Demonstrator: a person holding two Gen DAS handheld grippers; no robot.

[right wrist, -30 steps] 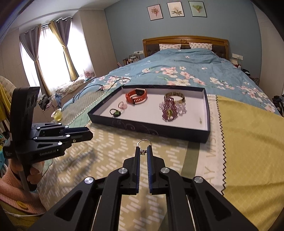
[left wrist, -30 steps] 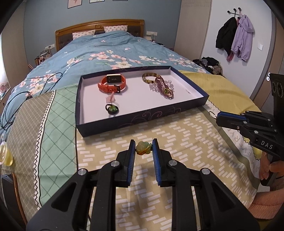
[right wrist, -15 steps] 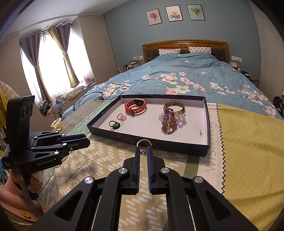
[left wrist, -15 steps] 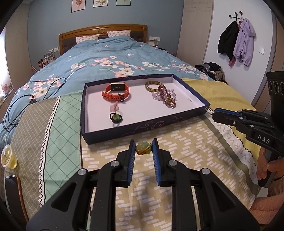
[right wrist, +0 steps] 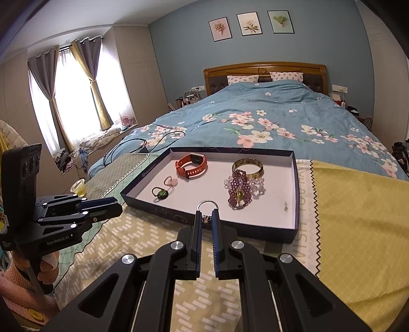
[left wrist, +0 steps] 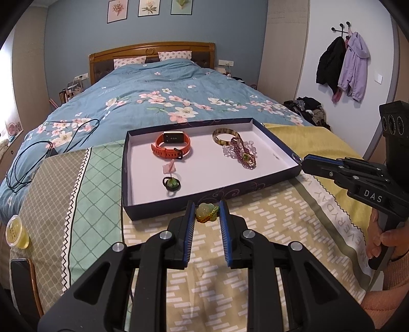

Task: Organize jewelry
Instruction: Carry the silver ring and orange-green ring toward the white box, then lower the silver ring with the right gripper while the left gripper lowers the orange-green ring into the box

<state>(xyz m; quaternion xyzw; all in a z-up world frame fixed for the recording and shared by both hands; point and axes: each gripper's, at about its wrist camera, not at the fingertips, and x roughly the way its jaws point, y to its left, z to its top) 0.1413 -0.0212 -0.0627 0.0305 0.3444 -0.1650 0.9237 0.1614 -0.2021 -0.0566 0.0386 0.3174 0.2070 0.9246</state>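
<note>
Jewelry is being carried to the tray (left wrist: 276, 176): left gripper (left wrist: 207, 213) is pinching a green pendant (left wrist: 204, 211), right gripper (right wrist: 205, 217) a metal ring (right wrist: 207, 203). Both need lowering over bare tray floor.

Three framed prints (right wrist: 250, 24) above wooden headboard (right wrist: 264, 67); coats (left wrist: 342, 67) on wall hook.

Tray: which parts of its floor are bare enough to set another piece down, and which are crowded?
Bare floor: the tray's near right corner, in front of the purple beads, and the left strip between the wall and the watch. A narrower gap runs between watch and bangle. Crowded: the far right cluster of bangle and beads, and the middle around the pink charm and green ring.
</note>
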